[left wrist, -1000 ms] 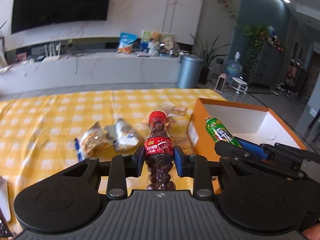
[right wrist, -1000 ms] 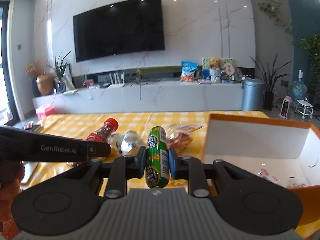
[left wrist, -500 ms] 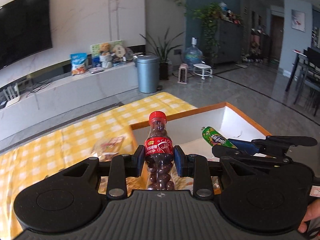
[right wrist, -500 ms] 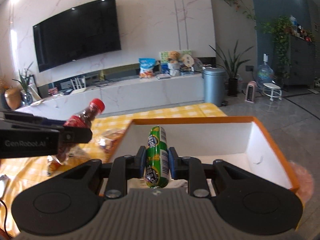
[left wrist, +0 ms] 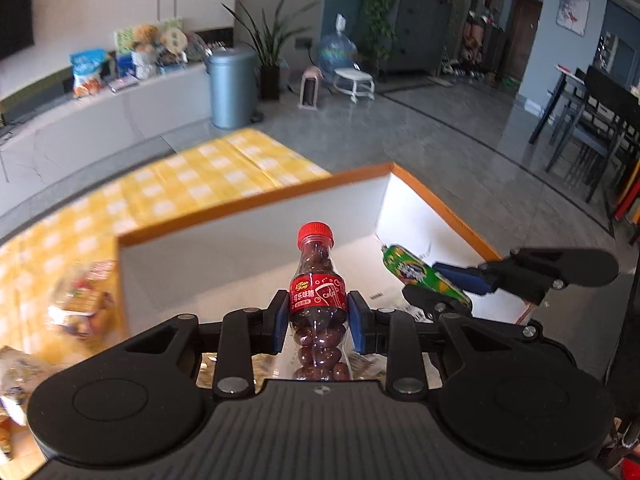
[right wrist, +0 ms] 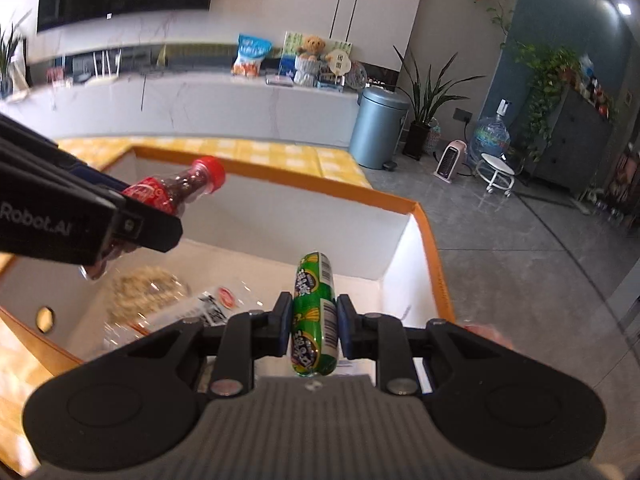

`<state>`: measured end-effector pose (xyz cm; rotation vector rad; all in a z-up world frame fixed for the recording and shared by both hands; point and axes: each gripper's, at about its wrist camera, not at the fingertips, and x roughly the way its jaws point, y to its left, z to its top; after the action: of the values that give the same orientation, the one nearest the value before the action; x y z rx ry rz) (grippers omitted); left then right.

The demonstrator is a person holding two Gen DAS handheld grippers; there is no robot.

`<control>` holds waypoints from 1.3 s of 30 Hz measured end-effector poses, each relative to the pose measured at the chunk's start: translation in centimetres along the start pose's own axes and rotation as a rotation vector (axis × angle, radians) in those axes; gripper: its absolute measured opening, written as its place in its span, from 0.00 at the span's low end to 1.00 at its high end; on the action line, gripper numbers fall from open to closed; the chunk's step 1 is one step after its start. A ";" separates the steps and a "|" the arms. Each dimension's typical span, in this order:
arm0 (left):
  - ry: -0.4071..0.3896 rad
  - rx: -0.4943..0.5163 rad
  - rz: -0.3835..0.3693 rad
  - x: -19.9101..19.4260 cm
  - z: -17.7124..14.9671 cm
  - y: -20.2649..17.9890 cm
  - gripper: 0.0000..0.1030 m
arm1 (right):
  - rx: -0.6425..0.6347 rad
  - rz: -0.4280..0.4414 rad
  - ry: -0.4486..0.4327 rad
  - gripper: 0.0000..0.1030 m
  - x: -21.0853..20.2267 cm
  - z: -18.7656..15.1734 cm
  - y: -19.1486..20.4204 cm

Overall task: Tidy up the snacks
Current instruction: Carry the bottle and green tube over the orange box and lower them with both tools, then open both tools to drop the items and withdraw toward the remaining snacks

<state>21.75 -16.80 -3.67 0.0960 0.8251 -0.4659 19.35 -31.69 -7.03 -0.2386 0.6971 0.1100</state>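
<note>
My left gripper [left wrist: 318,322] is shut on a small red-capped bottle of dark candy balls [left wrist: 318,304], held upright over the orange-rimmed white box [left wrist: 256,200]. My right gripper [right wrist: 313,326] is shut on a green sausage-shaped snack [right wrist: 314,312], also above the box [right wrist: 430,240], toward its right side. In the left wrist view the green snack [left wrist: 420,274] hangs to the right of the bottle. In the right wrist view the bottle [right wrist: 176,190] and the left gripper's black body show at left. Several packets [right wrist: 172,300] lie on the box floor.
The box stands on a yellow checked tablecloth [left wrist: 192,184] near the table's right end. Loose snack bags [left wrist: 84,308] lie on the cloth left of the box. Beyond the table edge is grey floor with a bin [left wrist: 232,88], a stool and plants.
Both grippers have swung right from over the tablecloth to over the box, each still holding its snack. The box interior now fills both views and the views tilt further down.
</note>
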 end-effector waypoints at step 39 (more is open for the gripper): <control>0.202 -0.144 -0.053 7.0 0.3 -0.3 0.34 | -0.133 0.018 0.141 0.51 2.3 0.3 0.0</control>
<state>25.91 -19.72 -8.47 -0.0131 1.0592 -0.4502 21.32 -31.57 -8.26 -0.3702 0.8333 0.1579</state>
